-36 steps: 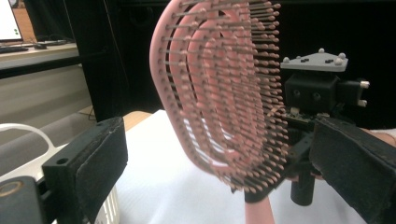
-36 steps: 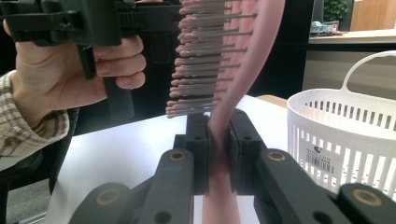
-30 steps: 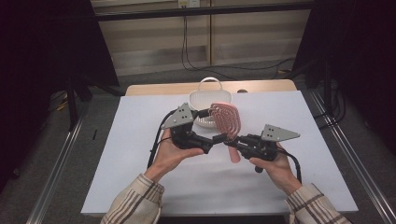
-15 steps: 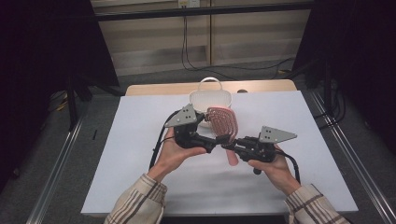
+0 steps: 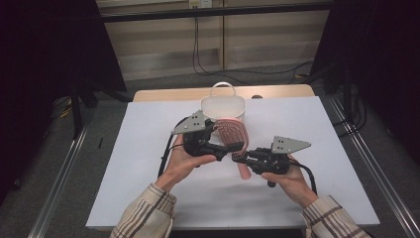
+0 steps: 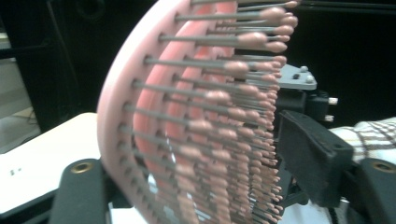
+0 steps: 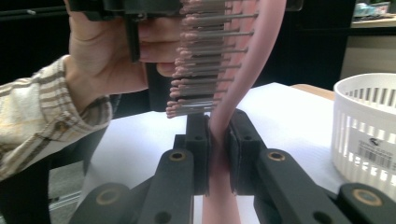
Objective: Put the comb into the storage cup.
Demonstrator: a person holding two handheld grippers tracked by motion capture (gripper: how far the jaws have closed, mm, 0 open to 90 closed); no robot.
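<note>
Held above the table's middle, near the white basket (image 5: 223, 106), the light, stiff pink hairbrush (image 5: 233, 133) is clamped at its neck by the right gripper (image 7: 218, 140), while the left gripper (image 6: 187, 186), jaws just closing, brackets its bristled head unpressed.

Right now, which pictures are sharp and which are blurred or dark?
Left gripper view: the pink brush is very near and its bristles are blurred. Right gripper view: the jaws on the brush neck are sharp, the white basket is evenly lit. High view: the table is bright, the surroundings are dark.
</note>
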